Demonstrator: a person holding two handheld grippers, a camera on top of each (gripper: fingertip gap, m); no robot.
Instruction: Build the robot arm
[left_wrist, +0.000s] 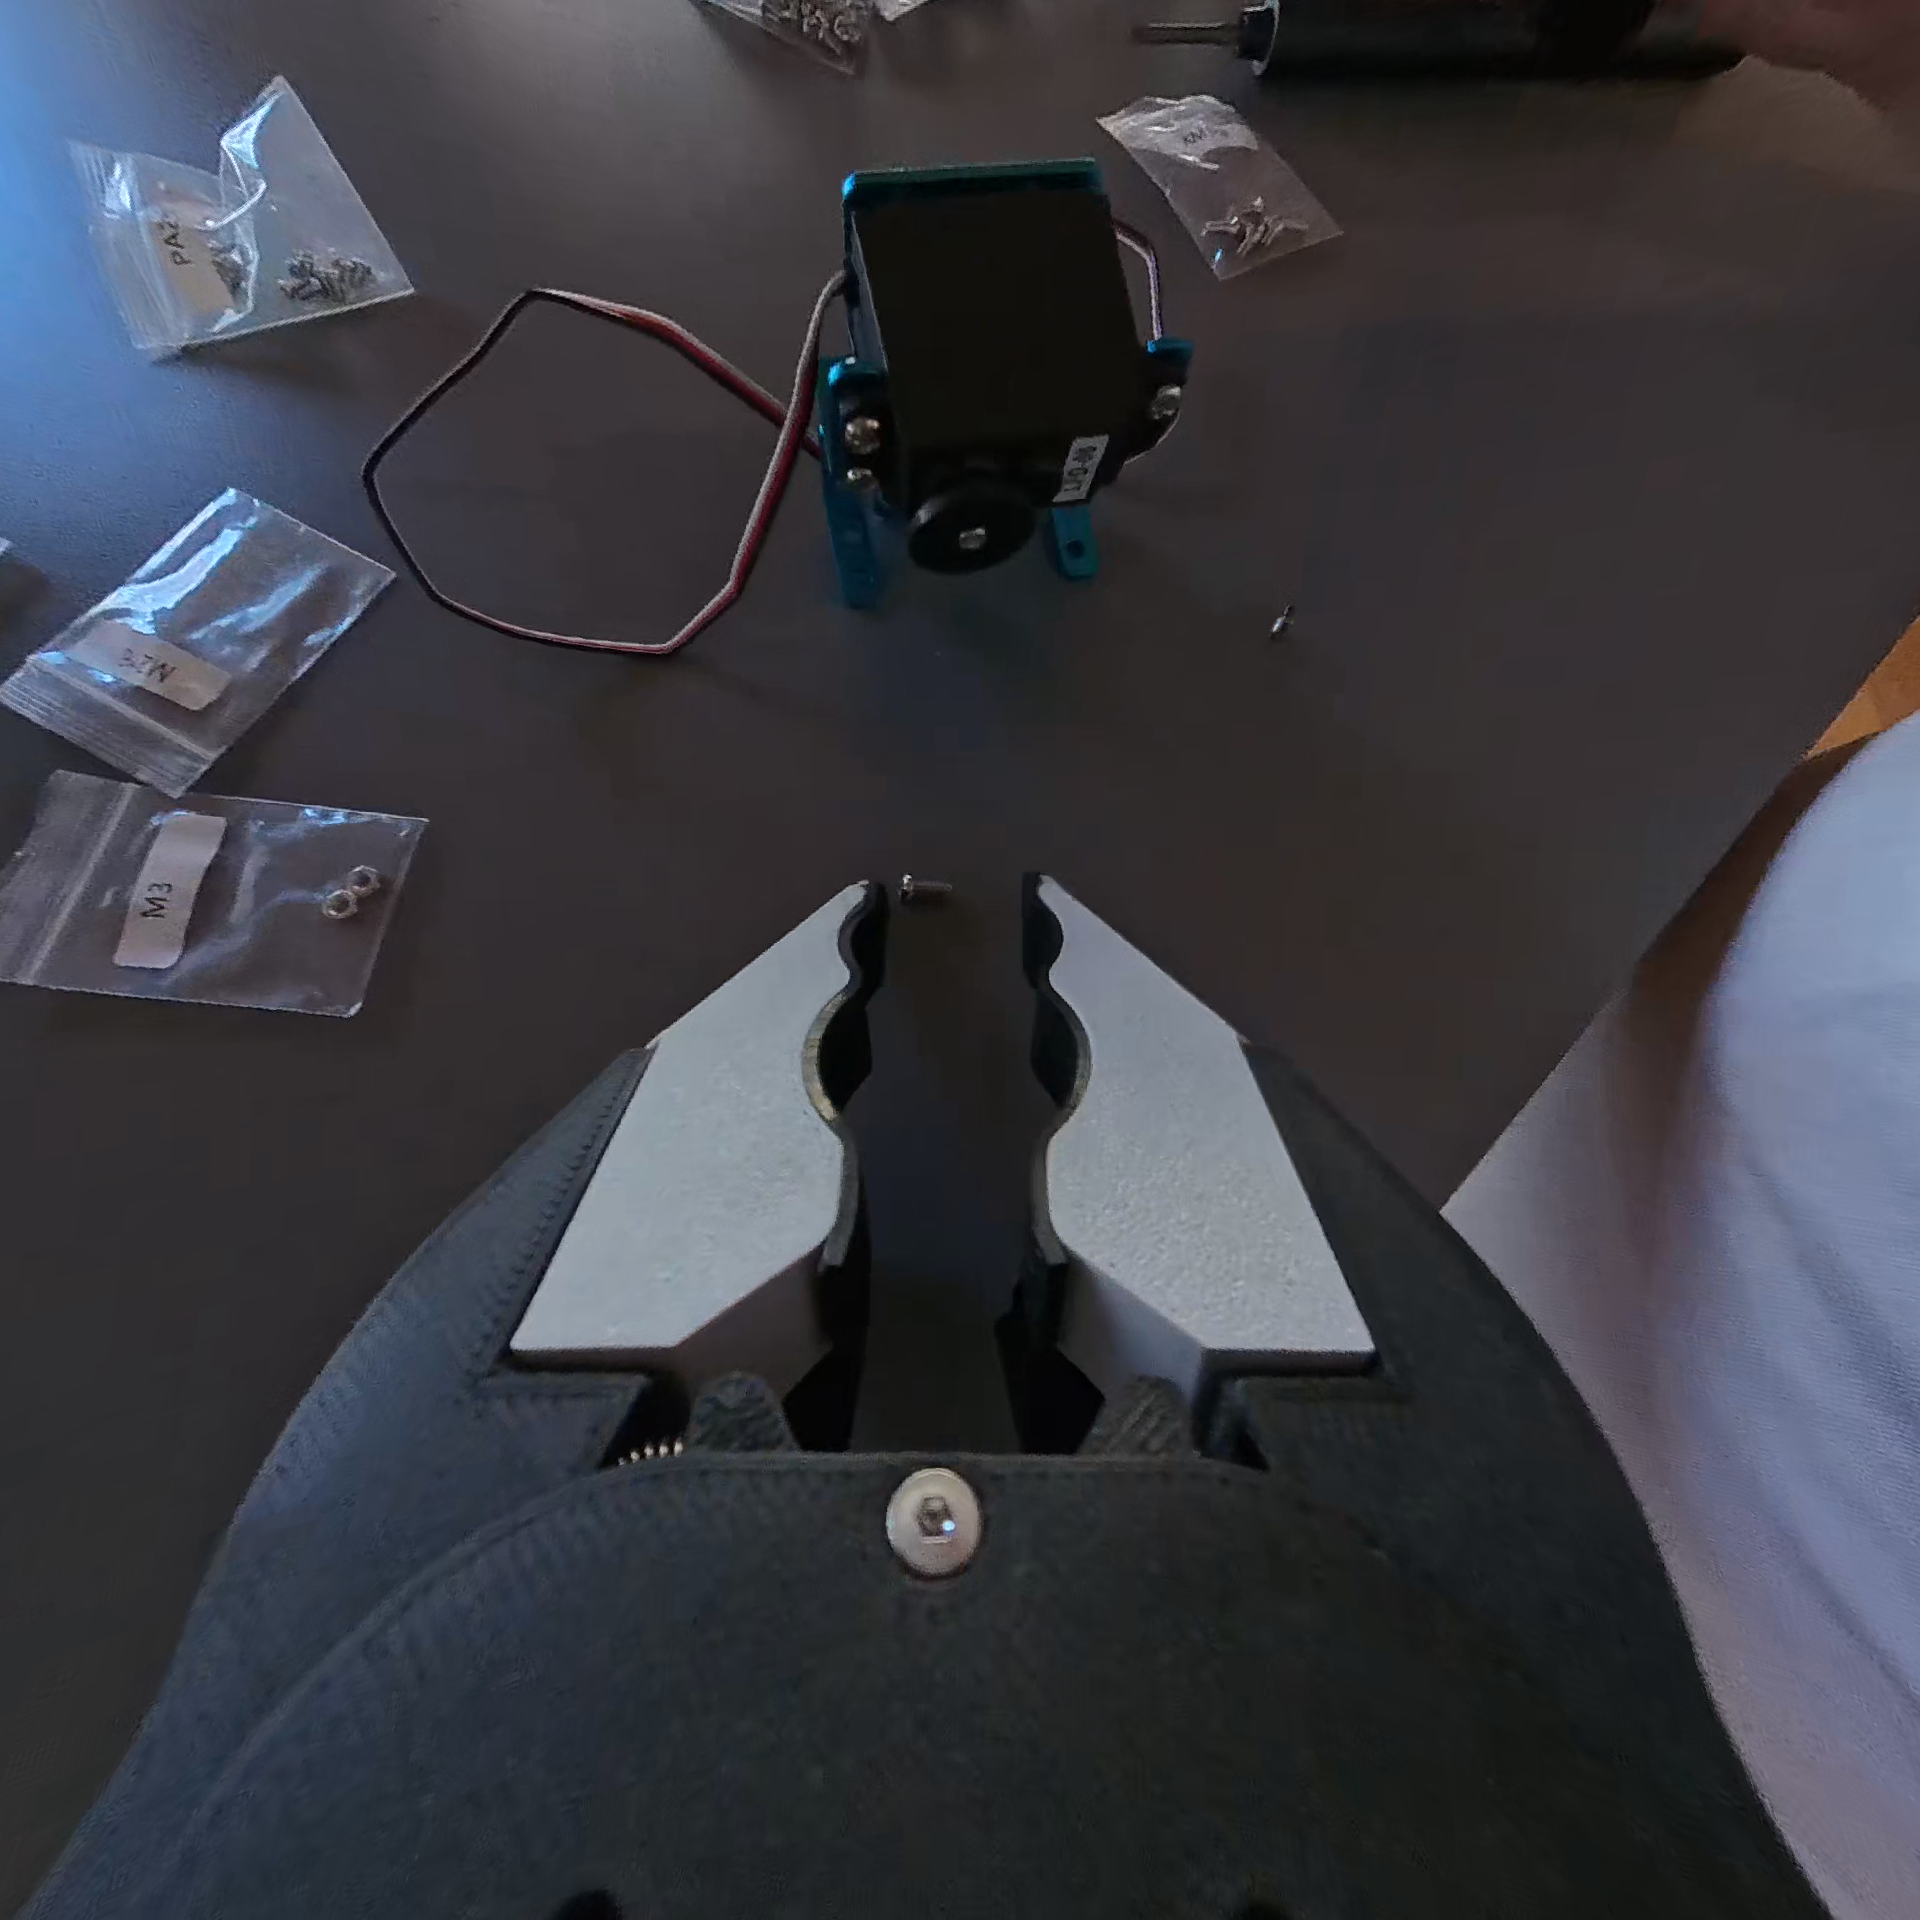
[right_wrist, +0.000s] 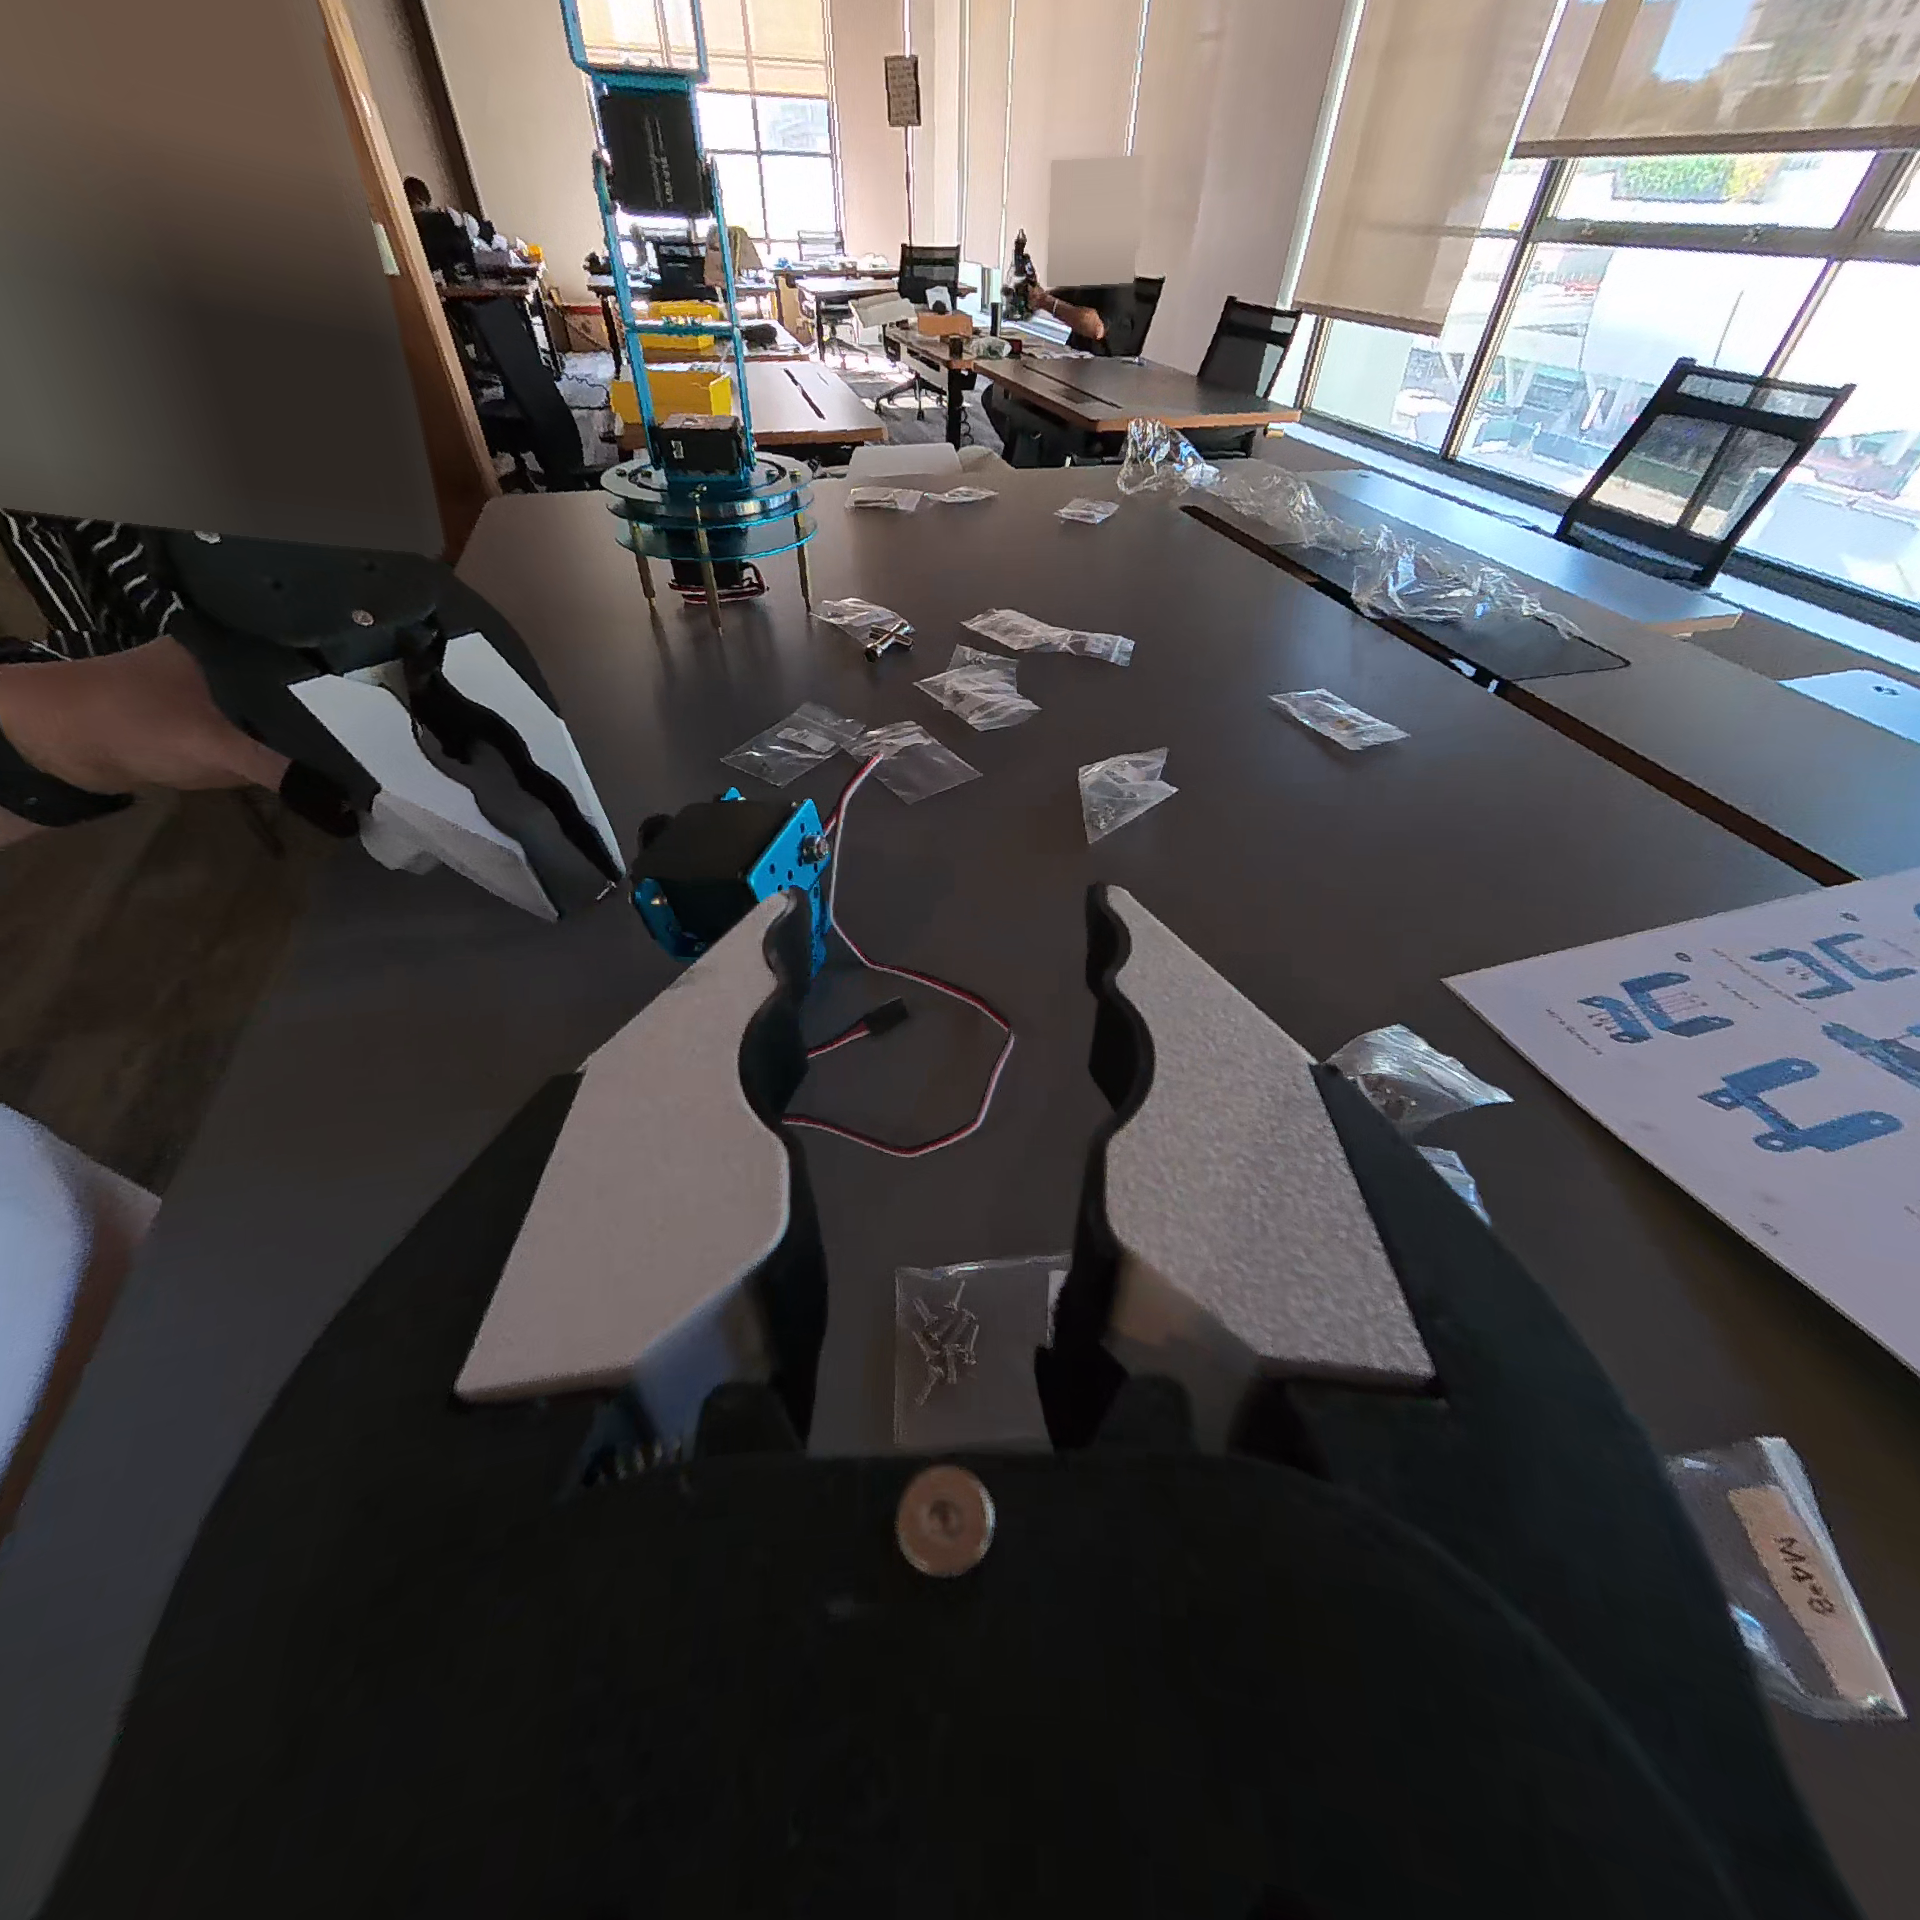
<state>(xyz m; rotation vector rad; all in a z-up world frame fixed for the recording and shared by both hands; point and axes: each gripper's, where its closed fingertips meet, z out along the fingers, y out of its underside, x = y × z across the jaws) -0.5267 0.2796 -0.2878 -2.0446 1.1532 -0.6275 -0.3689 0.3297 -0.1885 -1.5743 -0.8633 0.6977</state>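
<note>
My left gripper (left_wrist: 954, 885) hangs low over the dark desk (left_wrist: 1351, 935), tips pointing down, jaws parted and holding nothing. A small screw (left_wrist: 924, 886) lies on the desk between the tips, just beside the left one; I cannot tell whether it touches. Farther ahead stands the servo (left_wrist: 987, 343), a black block in a blue bracket, its red, white and black wire (left_wrist: 540, 613) looped out to its left on the desk. A second loose screw (left_wrist: 1280, 620) lies a little right of the servo. Clear bags (left_wrist: 223, 229) of small hardware lie along the desk's left side, and one more sits beyond the servo to its right.

My right gripper (right_wrist: 940, 914) is released too, jaws wide apart with nothing between them, hovering above the desk. Through the gap I see the wire (right_wrist: 935, 1132) and, nearer the camera, a bag of screws (right_wrist: 951, 1340). The servo (right_wrist: 727, 862) sits just past my left fingertip (right_wrist: 774, 914), which overlaps its bracket in this view; contact cannot be judged. The left gripper (right_wrist: 592, 883) comes in from the left, its tips down at the desk just beside the servo. A printed sheet (right_wrist: 1714, 1091) with blue part drawings lies at the desk's right edge. A blue tower (right_wrist: 686, 416) on round plates stands toward the far left corner, with more bags scattered mid-desk.
</note>
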